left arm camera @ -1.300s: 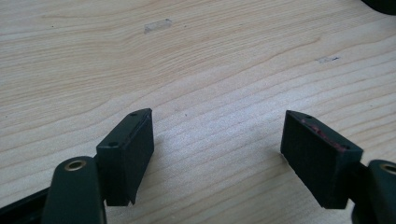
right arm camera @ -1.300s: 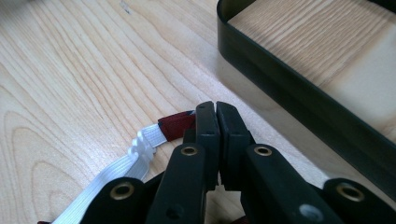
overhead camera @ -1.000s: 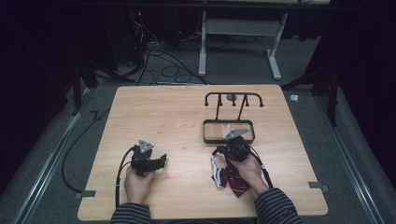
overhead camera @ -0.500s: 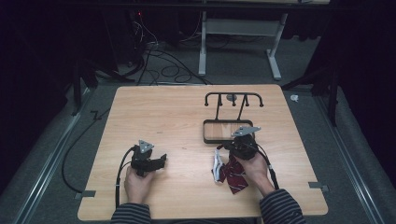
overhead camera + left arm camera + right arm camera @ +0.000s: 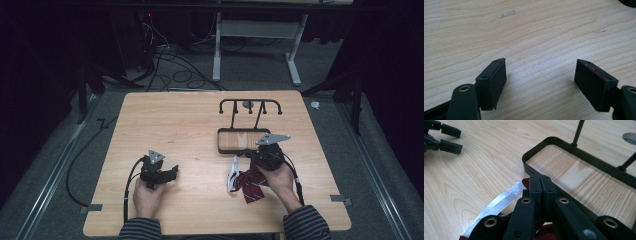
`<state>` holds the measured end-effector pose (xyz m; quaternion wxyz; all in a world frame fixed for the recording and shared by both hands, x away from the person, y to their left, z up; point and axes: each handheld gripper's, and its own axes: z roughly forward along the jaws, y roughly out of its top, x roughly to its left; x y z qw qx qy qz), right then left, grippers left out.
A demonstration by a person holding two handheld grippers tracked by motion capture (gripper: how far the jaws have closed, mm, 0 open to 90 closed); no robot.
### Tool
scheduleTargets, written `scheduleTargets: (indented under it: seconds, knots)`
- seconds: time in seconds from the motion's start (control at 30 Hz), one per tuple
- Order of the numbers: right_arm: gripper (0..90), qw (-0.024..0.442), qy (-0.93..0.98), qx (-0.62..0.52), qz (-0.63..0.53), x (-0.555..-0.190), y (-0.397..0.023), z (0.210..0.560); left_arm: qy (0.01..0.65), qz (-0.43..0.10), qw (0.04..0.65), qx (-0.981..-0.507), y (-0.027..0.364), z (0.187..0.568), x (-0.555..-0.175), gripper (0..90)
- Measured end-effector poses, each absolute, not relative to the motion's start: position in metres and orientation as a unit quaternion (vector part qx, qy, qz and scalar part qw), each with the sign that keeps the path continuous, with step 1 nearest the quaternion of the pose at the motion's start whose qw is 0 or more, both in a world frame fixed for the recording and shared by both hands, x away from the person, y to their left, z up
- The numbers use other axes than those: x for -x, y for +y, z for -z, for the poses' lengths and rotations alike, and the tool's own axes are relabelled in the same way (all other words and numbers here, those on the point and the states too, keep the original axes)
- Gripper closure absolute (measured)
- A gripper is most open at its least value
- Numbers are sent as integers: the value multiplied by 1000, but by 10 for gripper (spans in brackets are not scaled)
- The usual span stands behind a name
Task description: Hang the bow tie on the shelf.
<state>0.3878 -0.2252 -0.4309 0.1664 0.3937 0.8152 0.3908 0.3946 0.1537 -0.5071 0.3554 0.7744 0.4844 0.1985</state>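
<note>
Right gripper (image 5: 248,159) lifted slightly, jaws clenched on bow tie (image 5: 252,182); left gripper (image 5: 170,172) jaws released, idle; rack (image 5: 250,107) hanging pending.

**Table layout: positions of items**

The table (image 5: 190,120) carries a rack (image 5: 250,127) on its right half, toward the far side; the rack's tray base lies flat and its hooked posts stand at the tray's far edge. Just before the tray's near edge sits the right gripper (image 5: 250,156), with a bow tie (image 5: 247,182) lying on the table beneath and before it, its strap (image 5: 499,203) to the tie's left. The left gripper (image 5: 170,172) rests on the table's near left, well apart from the rack.
</note>
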Motion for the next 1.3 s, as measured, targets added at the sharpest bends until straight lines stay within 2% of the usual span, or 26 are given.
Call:
scheduleTargets:
  seconds: [0.5, 1.3]
  knots:
    - [900, 201, 799, -389, -412, -379, -237, 407, 484, -198, 354, -775, 154, 507, -395, 262]
    - [900, 229, 791, -375, -426, -379, -240, 377, 484, -198, 355, -774, 154, 507, -395, 262]
